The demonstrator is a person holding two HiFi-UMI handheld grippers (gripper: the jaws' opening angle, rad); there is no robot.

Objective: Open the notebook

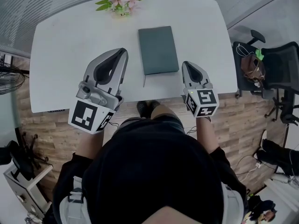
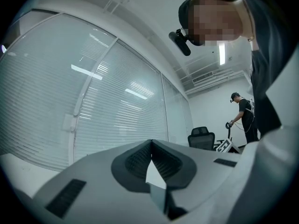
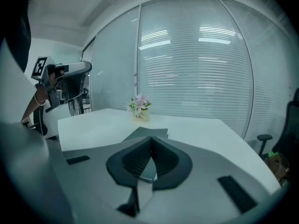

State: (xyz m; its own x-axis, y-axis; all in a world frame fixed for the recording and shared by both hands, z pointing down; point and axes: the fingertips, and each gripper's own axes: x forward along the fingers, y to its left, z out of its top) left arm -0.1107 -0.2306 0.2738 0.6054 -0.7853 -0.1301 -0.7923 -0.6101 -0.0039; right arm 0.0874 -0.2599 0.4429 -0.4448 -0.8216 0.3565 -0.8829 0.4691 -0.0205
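Head view: closed notebook (image 1: 158, 49) just left of right hand-held gripper (image 1: 186, 65).

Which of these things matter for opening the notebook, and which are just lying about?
For the job: the closed notebook; the left tongs and right tongs, both shut and empty; the table the notebook lies on.
Just lying about: flowers; office chair.

I am holding my left gripper (image 1: 124, 51) high, near to my head, pointing about level, and its jaws are pressing together with nothing between them. I am holding my right gripper (image 1: 185, 64) lower, tilting slightly downward, jaws also together and empty.
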